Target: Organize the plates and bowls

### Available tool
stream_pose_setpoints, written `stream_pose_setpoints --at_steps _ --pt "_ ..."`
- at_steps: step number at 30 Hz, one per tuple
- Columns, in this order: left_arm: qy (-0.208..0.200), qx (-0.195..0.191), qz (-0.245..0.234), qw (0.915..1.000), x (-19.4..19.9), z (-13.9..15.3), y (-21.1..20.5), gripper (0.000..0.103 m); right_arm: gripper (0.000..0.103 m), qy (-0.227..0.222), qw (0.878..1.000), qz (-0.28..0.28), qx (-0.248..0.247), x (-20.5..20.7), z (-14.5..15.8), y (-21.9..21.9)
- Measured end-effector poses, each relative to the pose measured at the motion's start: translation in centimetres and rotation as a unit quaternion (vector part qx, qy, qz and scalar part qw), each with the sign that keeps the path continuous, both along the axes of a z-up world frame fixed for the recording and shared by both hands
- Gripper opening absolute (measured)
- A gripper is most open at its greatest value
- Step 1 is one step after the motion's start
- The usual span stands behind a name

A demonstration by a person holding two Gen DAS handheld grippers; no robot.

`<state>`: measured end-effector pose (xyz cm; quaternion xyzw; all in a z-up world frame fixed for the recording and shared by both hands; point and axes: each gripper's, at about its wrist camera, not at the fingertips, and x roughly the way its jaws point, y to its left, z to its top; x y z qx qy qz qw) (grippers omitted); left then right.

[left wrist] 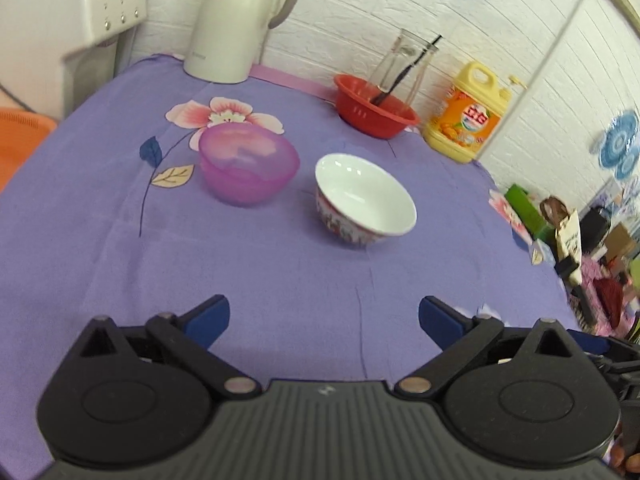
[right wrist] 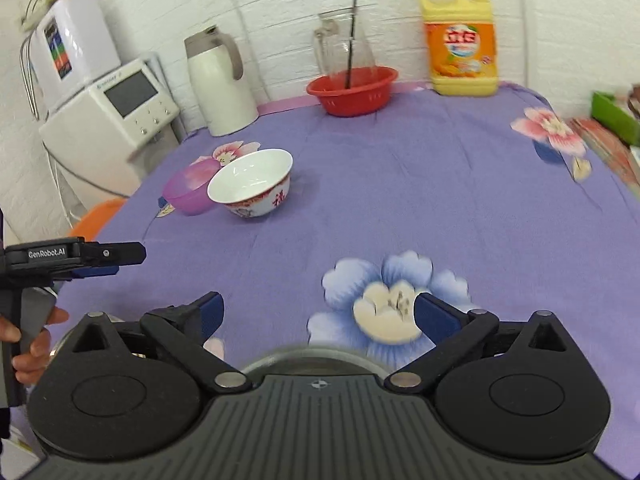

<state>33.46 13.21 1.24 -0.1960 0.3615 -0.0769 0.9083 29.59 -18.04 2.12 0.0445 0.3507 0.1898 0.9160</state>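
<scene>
A translucent purple bowl (left wrist: 249, 167) and a white bowl with a red pattern (left wrist: 365, 199) stand side by side on the purple flowered tablecloth (left wrist: 280, 280). Both show in the right wrist view too, the purple bowl (right wrist: 187, 188) partly behind the white bowl (right wrist: 254, 182). My left gripper (left wrist: 324, 318) is open and empty, short of both bowls. It shows at the left edge of the right wrist view (right wrist: 120, 258). My right gripper (right wrist: 318, 314) is open and empty above a blue flower print. A grey metal rim (right wrist: 316, 354) shows just under it.
At the back stand a white thermos jug (left wrist: 236, 20), a red colander (left wrist: 374, 112) holding a glass pitcher (left wrist: 404, 64), and a yellow detergent bottle (left wrist: 468, 114). A white appliance (right wrist: 108, 120) stands off the table's left side. Clutter (left wrist: 580, 248) lies past the right edge.
</scene>
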Motion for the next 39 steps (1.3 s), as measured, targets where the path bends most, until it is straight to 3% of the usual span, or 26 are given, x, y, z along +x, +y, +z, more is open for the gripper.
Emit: stream_pose_setpoints --at_steps 5,11,15,20,25,27,31,39 --pt "0.016 -0.049 0.011 0.9986 5.4 1.6 -0.6 0.099 0.103 0.004 1.0 0.027 -0.011 5.4 1.1 2.2" --pt "0.05 -0.113 0.058 0.9906 10.1 -1.1 -0.9 0.099 0.103 0.023 0.999 0.028 -0.016 11.7 0.2 4.8" --pt "0.071 -0.107 0.094 0.9872 12.4 -2.2 -1.1 0.099 0.103 0.043 0.997 0.041 -0.041 15.3 -1.9 6.9" --pt "0.071 -0.098 0.094 0.9881 13.3 -2.8 -1.2 0.099 0.103 0.047 0.996 0.055 -0.047 17.5 -3.0 8.2" --pt "0.065 -0.115 0.088 0.9872 13.8 -3.1 -1.1 0.099 0.103 0.045 0.995 0.072 -0.044 18.9 -3.2 9.8" --pt "0.067 -0.129 0.08 0.9862 13.9 -3.4 -1.4 0.097 0.103 0.044 0.994 0.079 -0.06 19.3 -3.6 10.7" --pt "0.069 -0.135 0.058 0.9867 14.1 -4.0 -1.9 0.078 0.103 0.059 0.992 0.094 -0.06 19.5 -4.6 11.1" --pt "0.062 -0.127 0.067 0.9876 14.8 -4.5 -2.2 0.078 0.103 0.046 0.991 0.104 -0.075 19.8 -4.7 12.4"
